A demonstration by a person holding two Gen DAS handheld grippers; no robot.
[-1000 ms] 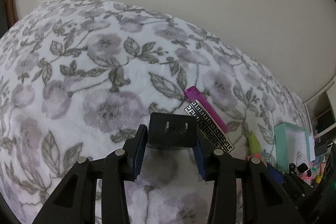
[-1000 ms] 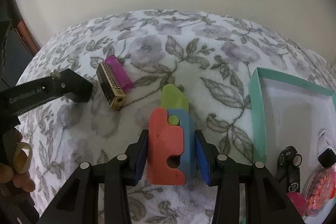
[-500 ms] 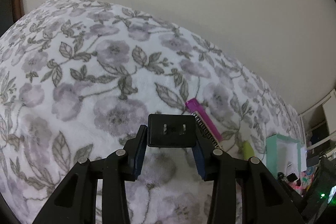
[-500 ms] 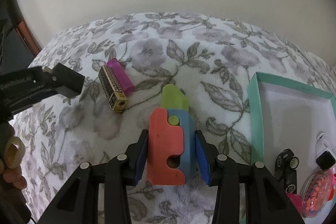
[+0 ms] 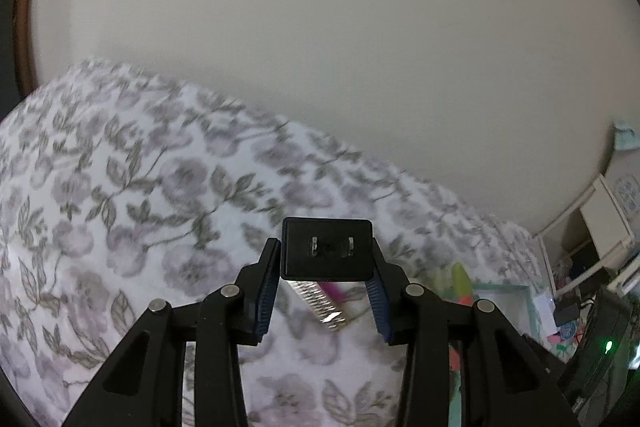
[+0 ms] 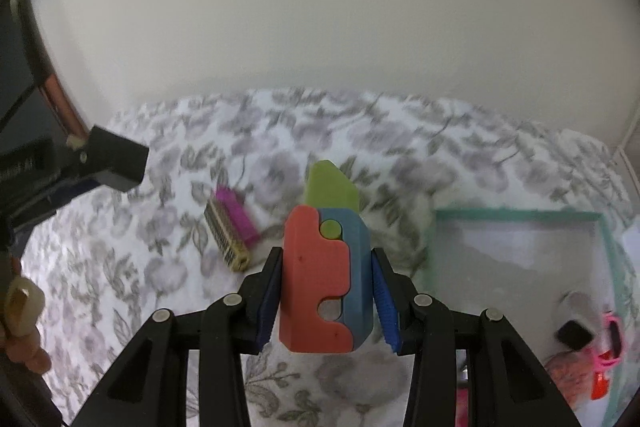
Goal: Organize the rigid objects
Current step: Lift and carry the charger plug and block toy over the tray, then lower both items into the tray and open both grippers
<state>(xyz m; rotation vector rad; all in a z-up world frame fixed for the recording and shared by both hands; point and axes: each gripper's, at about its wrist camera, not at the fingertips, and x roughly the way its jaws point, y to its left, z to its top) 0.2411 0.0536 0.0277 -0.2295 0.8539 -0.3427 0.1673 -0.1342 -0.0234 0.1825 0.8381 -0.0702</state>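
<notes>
My left gripper [image 5: 326,267] is shut on a black plug adapter [image 5: 327,249], its two prongs facing the camera, held above the floral blanket [image 5: 120,207]. The same adapter [image 6: 118,159] shows at the left of the right wrist view. My right gripper [image 6: 326,283] is shut on a toy knife [image 6: 320,279] with a red and blue body and a green blade, lifted off the blanket [image 6: 400,155]. A gold patterned lighter [image 6: 226,237] and a magenta lighter [image 6: 236,215] lie side by side on the blanket below.
A teal-rimmed white box [image 6: 516,215] sits at the right, with a black cube, a pink toy and other small items at its near end. A hand with a beige ring piece [image 6: 22,307] shows at the far left. White shelving [image 5: 600,223] stands beyond the bed.
Both grippers rose off the blanket with their objects still held. The blanket, the lighters and the teal box dropped lower in both views, and more wall shows.
</notes>
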